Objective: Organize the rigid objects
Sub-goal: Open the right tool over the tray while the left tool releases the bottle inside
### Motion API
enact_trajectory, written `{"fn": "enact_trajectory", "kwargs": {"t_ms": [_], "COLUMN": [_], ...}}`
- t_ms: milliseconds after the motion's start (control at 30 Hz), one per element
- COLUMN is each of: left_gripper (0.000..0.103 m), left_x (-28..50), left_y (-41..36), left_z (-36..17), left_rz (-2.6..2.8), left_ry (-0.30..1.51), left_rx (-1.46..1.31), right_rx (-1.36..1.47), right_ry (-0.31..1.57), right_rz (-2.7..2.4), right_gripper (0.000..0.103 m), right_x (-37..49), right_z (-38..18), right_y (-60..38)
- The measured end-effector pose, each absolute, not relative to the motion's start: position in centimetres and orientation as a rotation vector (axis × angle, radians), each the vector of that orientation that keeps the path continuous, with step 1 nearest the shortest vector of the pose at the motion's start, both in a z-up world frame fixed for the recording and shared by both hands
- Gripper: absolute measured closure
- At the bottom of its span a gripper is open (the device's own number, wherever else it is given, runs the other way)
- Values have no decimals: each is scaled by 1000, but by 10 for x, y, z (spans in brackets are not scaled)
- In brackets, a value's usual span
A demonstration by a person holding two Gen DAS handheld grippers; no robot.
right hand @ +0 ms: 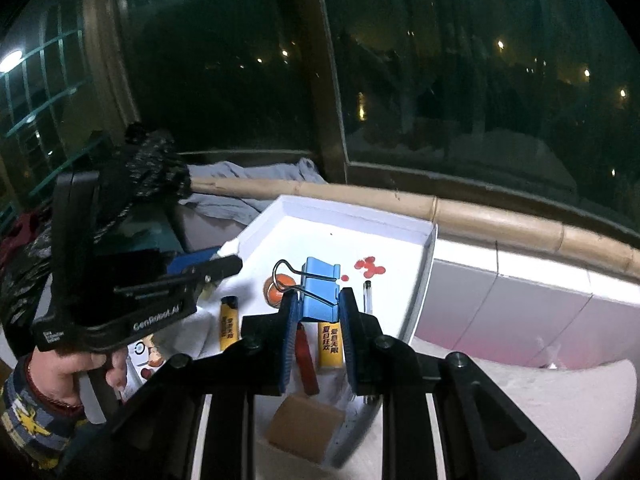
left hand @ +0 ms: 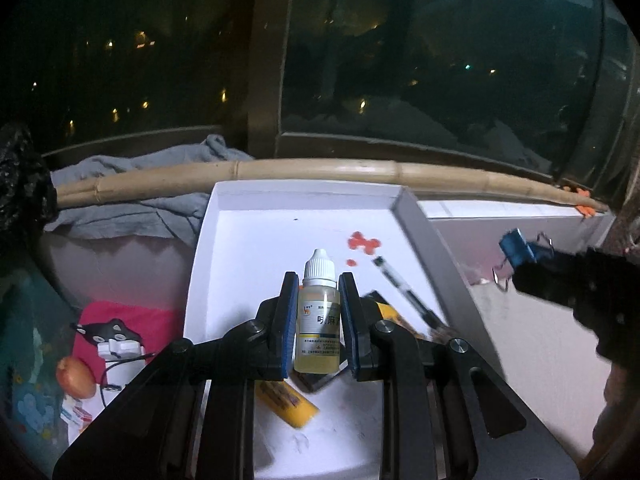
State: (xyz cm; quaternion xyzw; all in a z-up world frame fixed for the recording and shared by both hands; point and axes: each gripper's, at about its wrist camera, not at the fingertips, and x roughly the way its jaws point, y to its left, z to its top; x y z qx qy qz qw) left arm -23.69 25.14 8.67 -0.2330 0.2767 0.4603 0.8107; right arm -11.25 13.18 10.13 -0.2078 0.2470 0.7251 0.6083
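Left tongs (left hand: pixel 318 320) clamped on bottle (left hand: pixel 318 316), light, slick plastic: best gripped mid-body. Right tongs (right hand: pixel 319 336) pinching stiff clip (right hand: pixel 320 290) by its body.

We see dark night window panes (left hand: pixel 440 60) with scattered city lights, thick brown window post (right hand: pixel 320 80), long pale bamboo pole (left hand: pixel 320 170) along sill, crumpled grey cloth (left hand: pixel 132 200) left

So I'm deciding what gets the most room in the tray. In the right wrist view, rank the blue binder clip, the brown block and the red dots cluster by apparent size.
1. Brown block, though nearest the camera.
2. Blue binder clip, likewise close, so these two are unsure.
3. Red dots cluster, clearly smallest.
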Motion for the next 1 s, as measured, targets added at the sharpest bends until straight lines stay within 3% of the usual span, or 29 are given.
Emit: {"fn": "enact_trajectory", "kwargs": {"t_ms": [433, 467, 500, 533, 567, 600, 633, 1000], "left_gripper": [82, 78, 57, 20, 8, 0, 0, 0], "left_x": [-228, -228, -229, -230, -232, -235, -237, -248], "left_y": [281, 281, 283, 282, 281, 279, 278, 242], "left_z": [63, 64, 64, 65, 66, 68, 69, 83], "left_rz": [1062, 1072, 1078, 1085, 1095, 1113, 1127, 1207], "left_ry": [647, 648, 644, 637, 626, 607, 601, 544], "left_rx": [-560, -555, -554, -553, -550, -539, -534, -523], "right_rx": [-512, -504, -498, -493, -489, -476, -460, -400], "right_ry": [696, 696, 696, 695, 695, 696, 696, 666], "right_rz": [1573, 1569, 1565, 1559, 1553, 1546, 1540, 1473], "right_gripper": [82, 82, 82, 73, 63, 38, 21, 20], "right_x": [-121, -121, -121, -120, -120, -118, -117, -106], "right_z": [61, 61, 62, 62, 63, 64, 64, 69], "right_y": [177, 177, 176, 175, 175, 173, 171, 136]}}
